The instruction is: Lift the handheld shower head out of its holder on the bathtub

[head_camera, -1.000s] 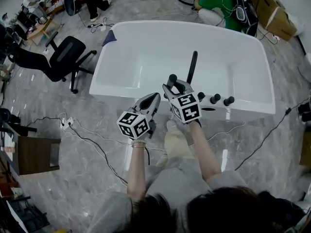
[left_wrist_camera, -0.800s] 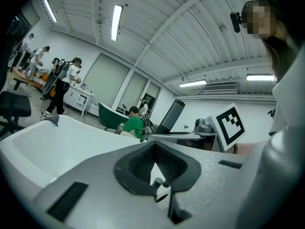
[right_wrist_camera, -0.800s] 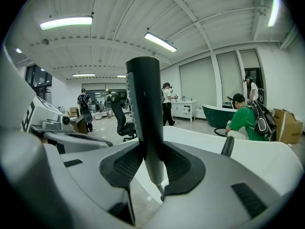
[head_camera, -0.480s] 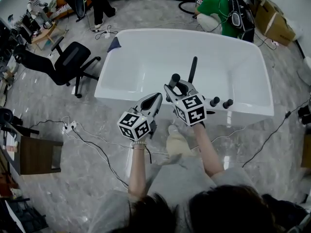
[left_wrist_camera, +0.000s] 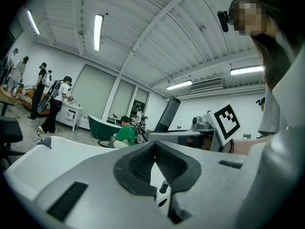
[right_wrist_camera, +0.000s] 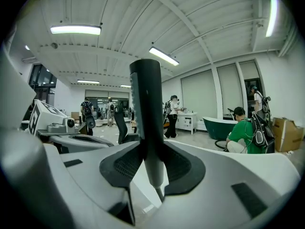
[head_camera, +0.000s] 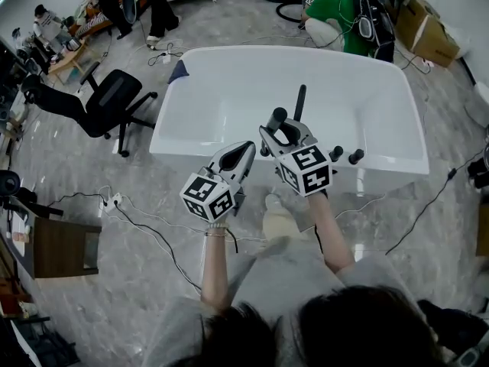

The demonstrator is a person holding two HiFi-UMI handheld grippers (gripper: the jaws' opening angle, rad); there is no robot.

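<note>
Two grippers at the tub's near rim, one clamped on the shower head

In the head view, take the middle of the white bathtub point(head_camera: 183, 145) as the dial's centre. Both grippers sit at about 6 o'clock, over the near rim. The right gripper point(head_camera: 289, 128) has its pads pressed on the dark handle of the shower head point(head_camera: 300, 99). The handle stands nearly upright, tipped slightly toward 1 o'clock, above the basin's near edge. In the right gripper view the handle point(right_wrist_camera: 146, 104) fills the gap between the pads. Its tapered lower end pokes out beneath them against the tub's white, and the holder itself cannot be made out.

The left gripper point(head_camera: 243, 151) is just beside the right one, at its 8 o'clock, and does not touch the shower head. The left gripper view shows its pads point(left_wrist_camera: 140, 163) met at the tips with nothing between them.

Two black knobs point(head_camera: 336, 153) stand on the rim close by, at the right gripper's 4 o'clock. The basin's white floor lies open from the handle out to the far rim. A dark cloth point(head_camera: 179, 71) lies at the far-left corner, at 10 o'clock.

- **9 o'clock:** an office chair point(head_camera: 107, 102) stands apart from the tub's wall.
- **7 o'clock:** cables point(head_camera: 145, 224) trail over the grey floor point(head_camera: 114, 297).
- **1 o'clock:** a person in green point(head_camera: 340, 6) sits near the far rim.
- **2 o'clock:** cardboard boxes point(head_camera: 428, 29) stand further out.
</note>
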